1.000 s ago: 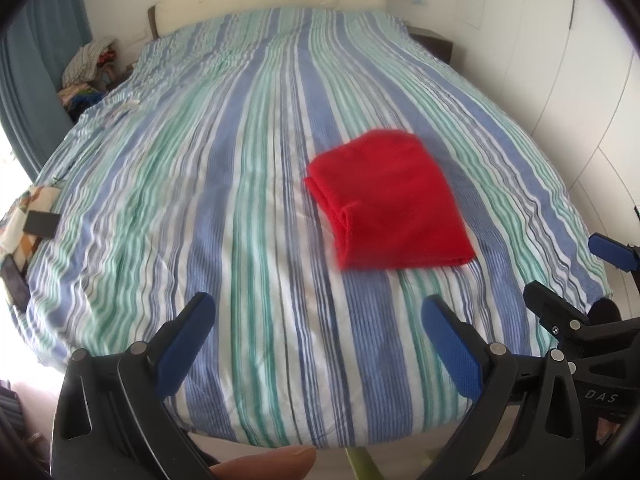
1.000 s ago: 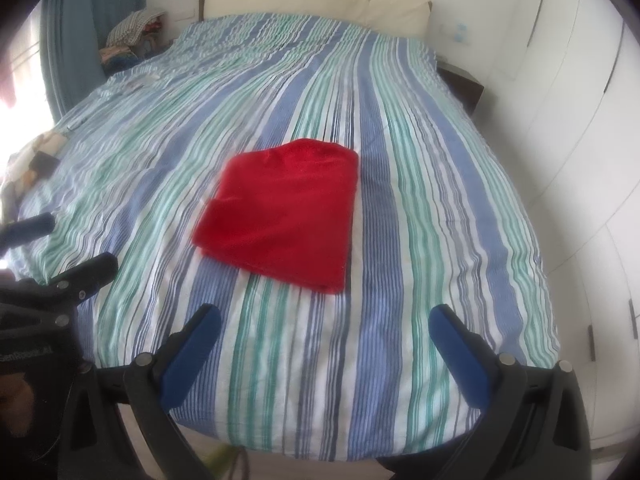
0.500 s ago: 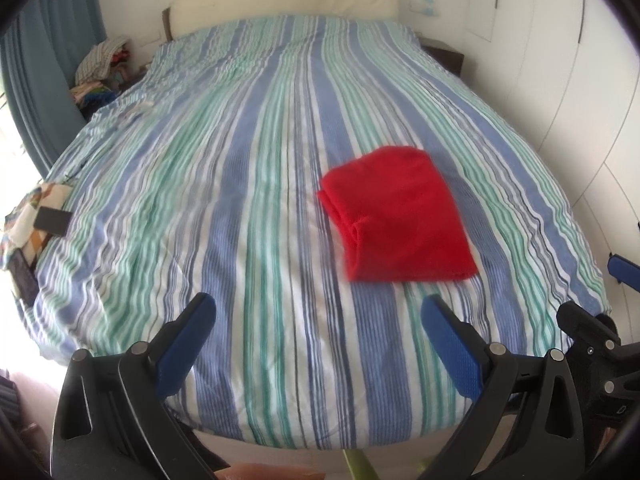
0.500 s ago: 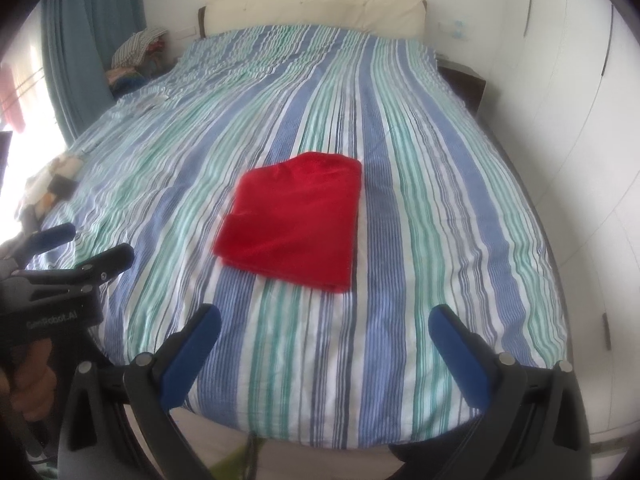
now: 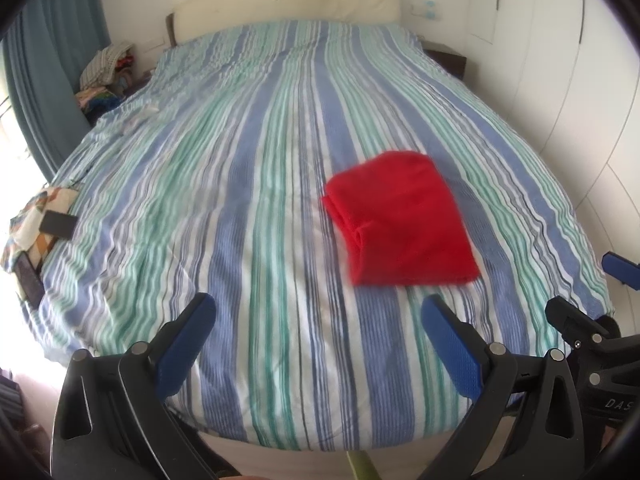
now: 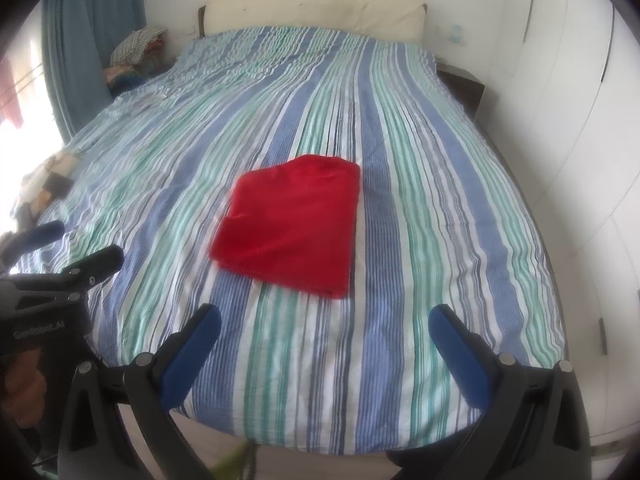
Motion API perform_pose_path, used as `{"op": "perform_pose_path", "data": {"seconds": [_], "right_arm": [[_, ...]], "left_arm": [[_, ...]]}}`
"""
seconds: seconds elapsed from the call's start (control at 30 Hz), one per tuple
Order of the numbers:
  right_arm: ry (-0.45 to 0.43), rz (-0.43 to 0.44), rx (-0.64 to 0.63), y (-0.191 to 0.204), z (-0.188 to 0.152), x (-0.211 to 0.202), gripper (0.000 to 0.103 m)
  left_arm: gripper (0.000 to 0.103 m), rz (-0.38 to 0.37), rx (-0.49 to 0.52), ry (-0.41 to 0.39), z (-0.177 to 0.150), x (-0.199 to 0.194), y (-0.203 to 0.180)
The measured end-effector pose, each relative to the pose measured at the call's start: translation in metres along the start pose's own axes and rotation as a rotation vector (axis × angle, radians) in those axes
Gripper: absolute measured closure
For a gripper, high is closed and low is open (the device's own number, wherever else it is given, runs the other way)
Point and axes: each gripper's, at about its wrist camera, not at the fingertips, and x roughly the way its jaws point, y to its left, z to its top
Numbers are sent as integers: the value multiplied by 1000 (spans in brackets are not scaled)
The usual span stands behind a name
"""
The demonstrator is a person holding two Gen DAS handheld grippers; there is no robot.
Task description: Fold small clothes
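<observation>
A red garment lies folded into a flat rectangle on the striped bedspread, near the foot of the bed and right of its middle. It also shows in the right wrist view. My left gripper is open and empty, held back over the foot edge, left of the garment. My right gripper is open and empty, also back at the foot edge, just short of the garment. Each gripper shows in the other's view, the right one at the edge and the left one at the left.
A cream headboard stands at the far end. White wardrobe doors run along the right side. A blue curtain and a pile of clothes are at the left. A patterned cloth with dark items lies at the left edge.
Both grippers have drawn back and up from the bed, so the red garment looks smaller and farther. The garment itself has not moved. Both stay open.
</observation>
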Motion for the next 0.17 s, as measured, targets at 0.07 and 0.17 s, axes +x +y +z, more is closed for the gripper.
{"op": "perform_pose_path", "data": {"seconds": [0.07,0.17], "right_arm": [[0,-2,0,0,0,0,1],[-1,-4,6,-1,1,1,1]], "left_arm": [[1,4,-4,-1,0,0,0],[1,8,3,0,-1,0,-2]]}}
